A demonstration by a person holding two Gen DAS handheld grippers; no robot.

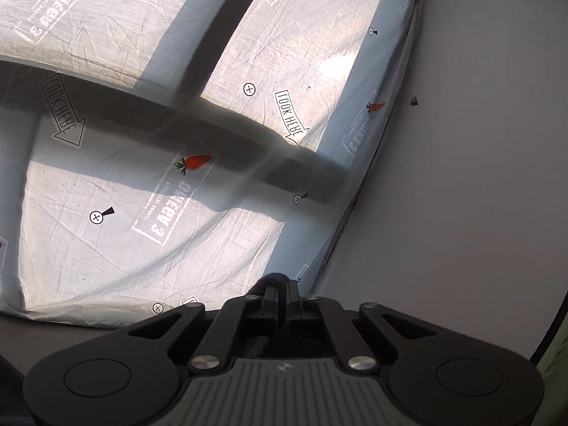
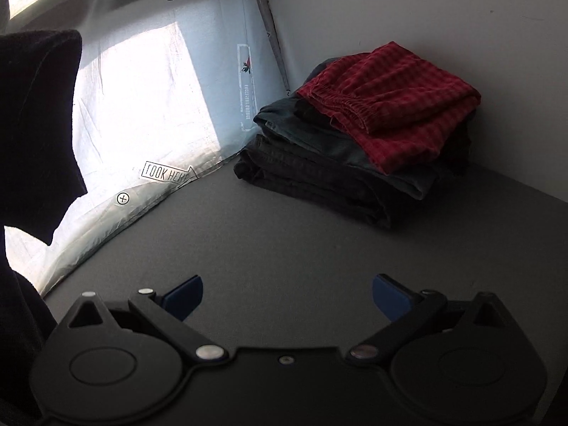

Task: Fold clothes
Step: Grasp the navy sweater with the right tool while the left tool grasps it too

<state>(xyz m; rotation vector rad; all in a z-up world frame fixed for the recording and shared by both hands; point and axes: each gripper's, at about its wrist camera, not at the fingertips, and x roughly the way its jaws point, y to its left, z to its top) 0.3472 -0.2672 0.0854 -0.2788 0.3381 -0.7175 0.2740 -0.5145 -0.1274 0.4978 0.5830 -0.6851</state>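
Left wrist view: the left gripper (image 1: 280, 289) is pinching dark cloth (image 1: 271, 278) between closed jaws, facing a sunlit printed curtain (image 1: 142, 191) and a white wall (image 1: 479, 177). In the right wrist view a black garment (image 2: 39, 124) is hanging at the left; the right gripper (image 2: 285, 296) is gaping wide and empty over the grey bench (image 2: 284, 241). Further right a folded stack (image 2: 348, 156), topped by red checked shorts (image 2: 397, 99), is sitting in the corner, suggesting several pieces are done and the black one remains.

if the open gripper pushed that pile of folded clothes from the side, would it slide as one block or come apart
Probably apart: the red checked shorts lie loose and crooked on top, so they would likely slip off first. The dark folded layers beneath look soft and would likely bunch on the grey surface.
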